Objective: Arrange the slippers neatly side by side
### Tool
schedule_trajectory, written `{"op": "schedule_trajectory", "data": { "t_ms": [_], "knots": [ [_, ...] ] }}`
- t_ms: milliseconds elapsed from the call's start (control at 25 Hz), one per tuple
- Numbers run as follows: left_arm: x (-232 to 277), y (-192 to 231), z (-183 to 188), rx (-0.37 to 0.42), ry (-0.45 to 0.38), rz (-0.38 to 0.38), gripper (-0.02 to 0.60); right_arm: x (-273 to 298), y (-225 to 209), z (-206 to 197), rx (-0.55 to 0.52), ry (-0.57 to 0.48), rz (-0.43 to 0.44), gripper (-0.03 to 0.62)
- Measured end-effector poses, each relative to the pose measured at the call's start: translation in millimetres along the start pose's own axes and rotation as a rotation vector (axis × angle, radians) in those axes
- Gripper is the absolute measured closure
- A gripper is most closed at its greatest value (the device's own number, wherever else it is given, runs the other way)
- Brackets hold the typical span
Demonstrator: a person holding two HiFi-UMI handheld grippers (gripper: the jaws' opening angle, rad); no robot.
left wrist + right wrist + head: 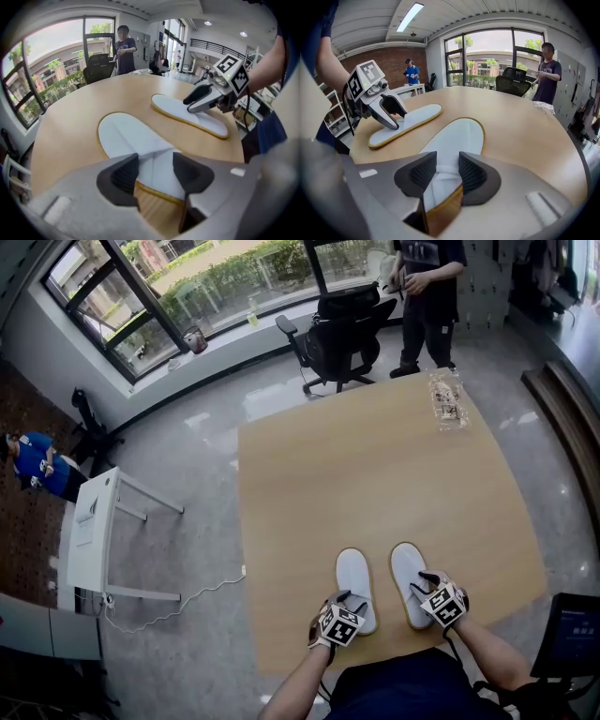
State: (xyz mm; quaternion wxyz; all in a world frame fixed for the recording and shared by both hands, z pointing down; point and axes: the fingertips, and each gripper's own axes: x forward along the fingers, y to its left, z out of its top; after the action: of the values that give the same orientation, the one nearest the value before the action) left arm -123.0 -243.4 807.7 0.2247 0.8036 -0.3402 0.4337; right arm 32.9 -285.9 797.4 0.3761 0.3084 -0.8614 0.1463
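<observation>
Two white slippers with tan edges lie side by side, toes away from me, near the front edge of the wooden table [375, 474]. My left gripper [339, 601] hovers over the heel end of the left slipper [354, 576]. In the left gripper view its jaws stand wide apart above that slipper [131, 138], pads off it. My right gripper [428, 582] is over the right slipper [407, 568]. Its jaws are parted too, with the slipper's band [457, 138] showing between them, not pinched. Each gripper view shows the other gripper [206, 98] [389, 112] at the other slipper [185, 112] [408, 121].
A clear plastic packet [446, 399] lies at the table's far right corner. Beyond the table stand a black office chair [339, 334] and a person [429, 296]. A white side table [94, 531] is on the floor to the left. The table's front edge runs just under my hands.
</observation>
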Motion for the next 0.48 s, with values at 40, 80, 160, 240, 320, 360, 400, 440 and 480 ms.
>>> {"op": "schedule_trajectory", "data": {
  "t_ms": [40,80,160,240,320,360,400,440,480],
  "knots": [
    [0.3,-0.8,1.1,-0.016,-0.001,0.005,0.35,0.7,1.6,1.0,-0.001,0.002,0.004,0.438],
    [0.4,-1.8,1.7,-0.031,0.0,0.009,0.35,1.6,3.3,2.0,0.001,0.001,0.007,0.439],
    [1.3,-3.6,2.6,-0.051,0.005,0.018,0.35,3.8,5.5,3.9,0.011,-0.001,0.009,0.439],
    [3.6,-5.8,4.6,-0.061,0.007,0.021,0.35,6.3,5.6,5.6,0.023,-0.007,0.009,0.439],
    [6.3,-7.8,7.3,-0.067,0.009,0.019,0.35,8.9,5.7,7.4,0.036,-0.01,0.01,0.438],
    [7.5,-8.6,8.3,-0.068,0.011,0.018,0.35,9.9,6.6,8.0,0.047,-0.008,0.011,0.439],
    [8.4,-9.4,9.1,-0.068,0.012,0.016,0.35,11.0,8.3,8.3,0.062,-0.006,0.013,0.437],
    [9.0,-10.1,9.8,-0.068,0.013,0.016,0.35,12.1,10.1,8.7,0.077,-0.007,0.016,0.439],
    [9.3,-10.4,10.6,-0.07,0.013,0.015,0.35,13.2,11.3,9.7,0.087,-0.009,0.016,0.439]
  ]
}}
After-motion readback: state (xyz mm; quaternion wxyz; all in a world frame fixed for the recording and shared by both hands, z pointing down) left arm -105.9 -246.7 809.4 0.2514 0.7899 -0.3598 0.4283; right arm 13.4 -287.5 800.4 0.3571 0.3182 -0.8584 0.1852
